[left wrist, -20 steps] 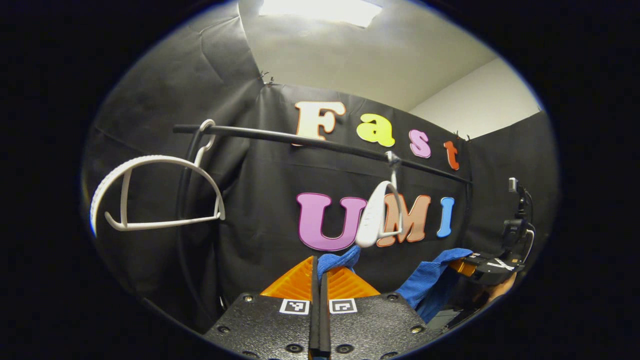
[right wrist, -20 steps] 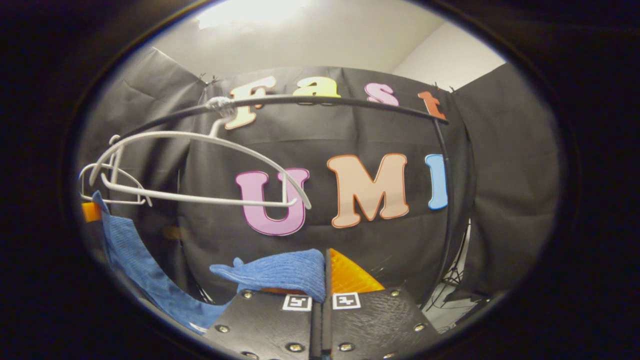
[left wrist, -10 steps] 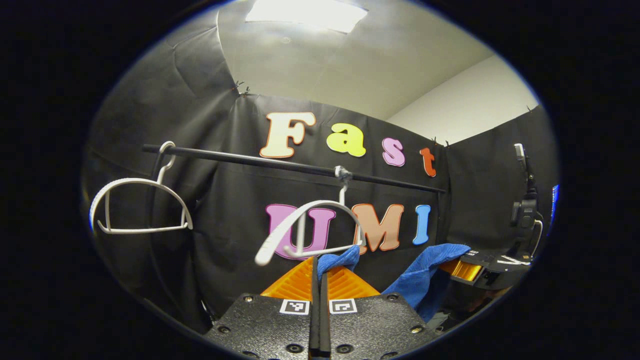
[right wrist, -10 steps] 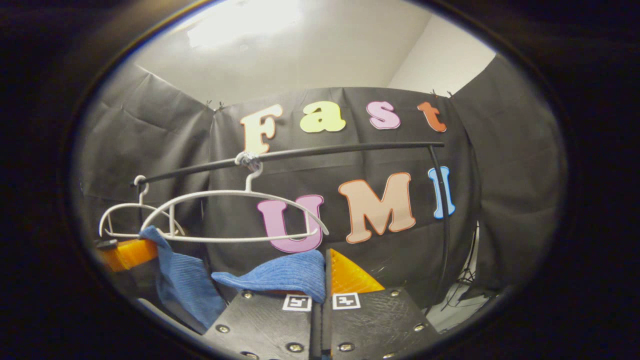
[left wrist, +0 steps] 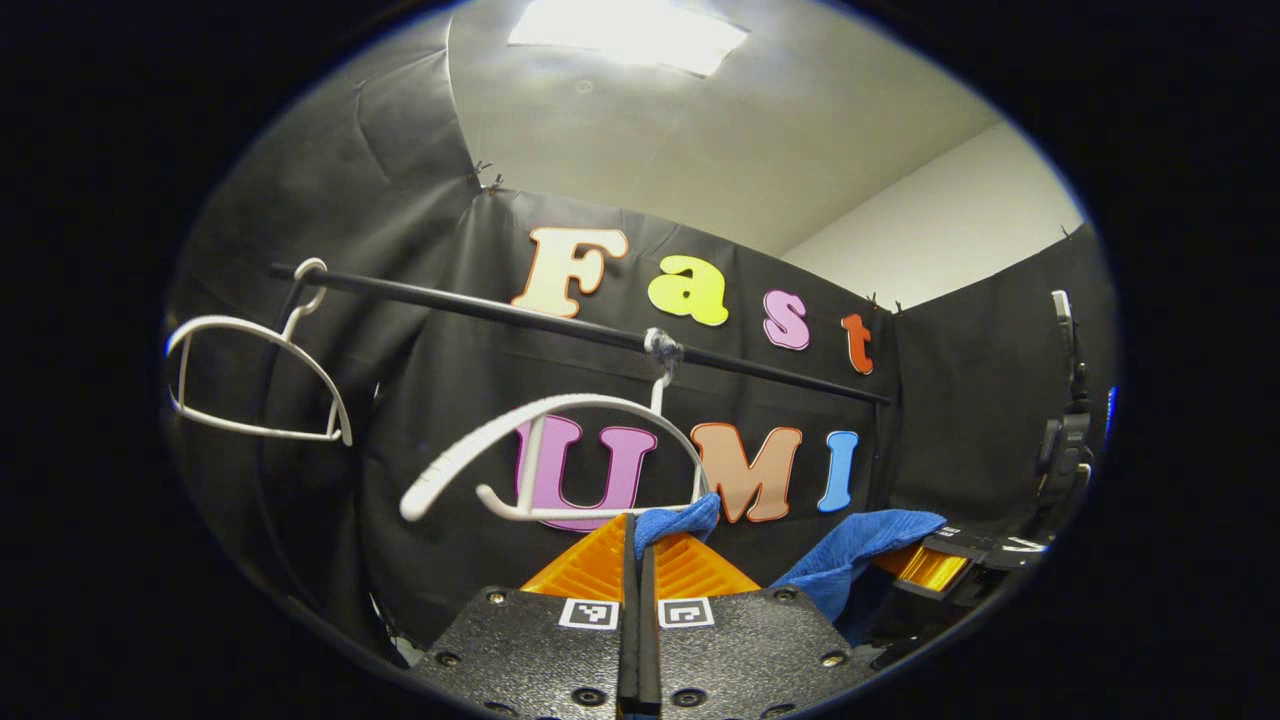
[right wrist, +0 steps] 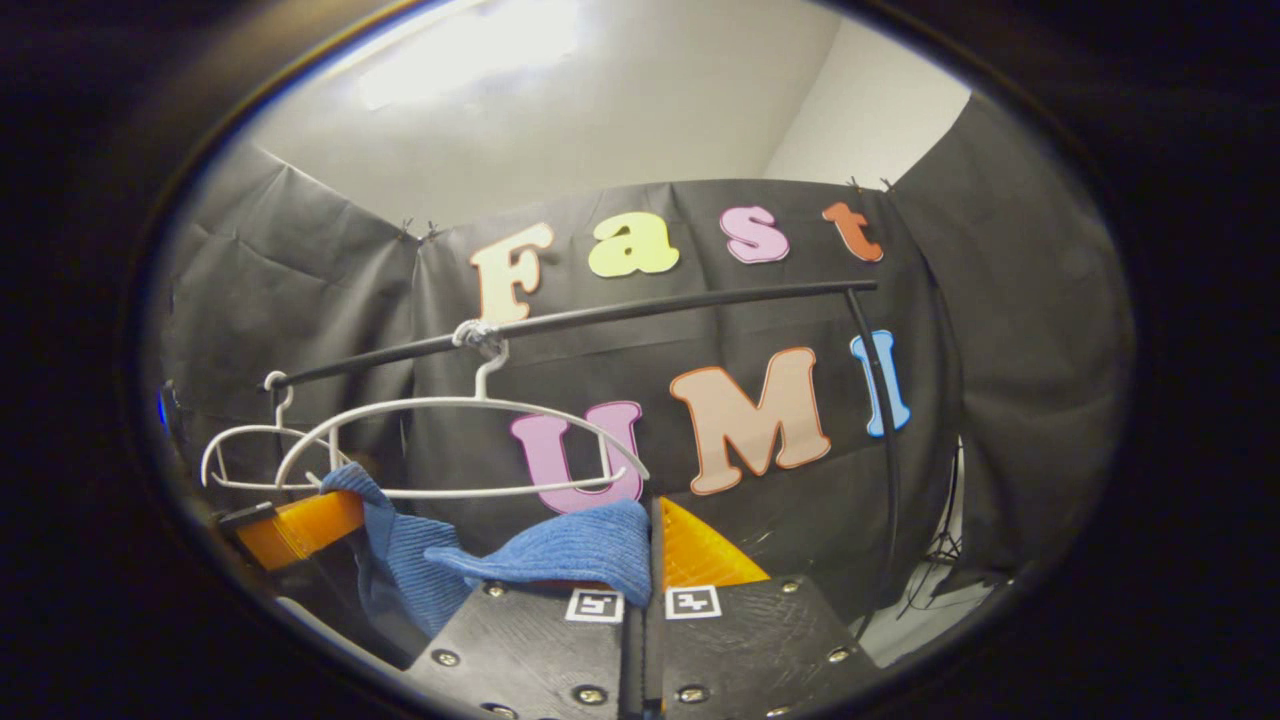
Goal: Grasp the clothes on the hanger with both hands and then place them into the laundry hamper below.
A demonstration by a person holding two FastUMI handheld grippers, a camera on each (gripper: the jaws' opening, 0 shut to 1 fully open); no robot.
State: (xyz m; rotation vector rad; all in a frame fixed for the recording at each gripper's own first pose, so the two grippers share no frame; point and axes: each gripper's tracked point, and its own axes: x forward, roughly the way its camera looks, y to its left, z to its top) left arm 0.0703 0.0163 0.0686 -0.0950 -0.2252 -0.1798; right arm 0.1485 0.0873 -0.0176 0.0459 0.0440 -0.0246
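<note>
Blue cloth (left wrist: 860,545), the garment, is off the hanger (left wrist: 560,455) and hangs below it, stretched between both grippers. The left gripper (left wrist: 637,545) is clamped on one bunched corner, a tuft of fabric poking up between its closed fingers. The right gripper (right wrist: 645,545) pinches the other end, with fabric draped over one finger. That same right gripper (left wrist: 950,565) can be seen at the lower right of the left gripper view, below and to the right of the hanger.

The hanger sits bare on the rail (left wrist: 560,325), tilted, with a second bare hanger (left wrist: 250,385) further left along the rail. The hamper is out of sight, presumably beneath the hanger.

My read: the step now is lowering. Both grips should stay firm, descend level, and move clear of the hanger's lower bar so the cloth does not snag, releasing only once the cloth is over the hamper.
</note>
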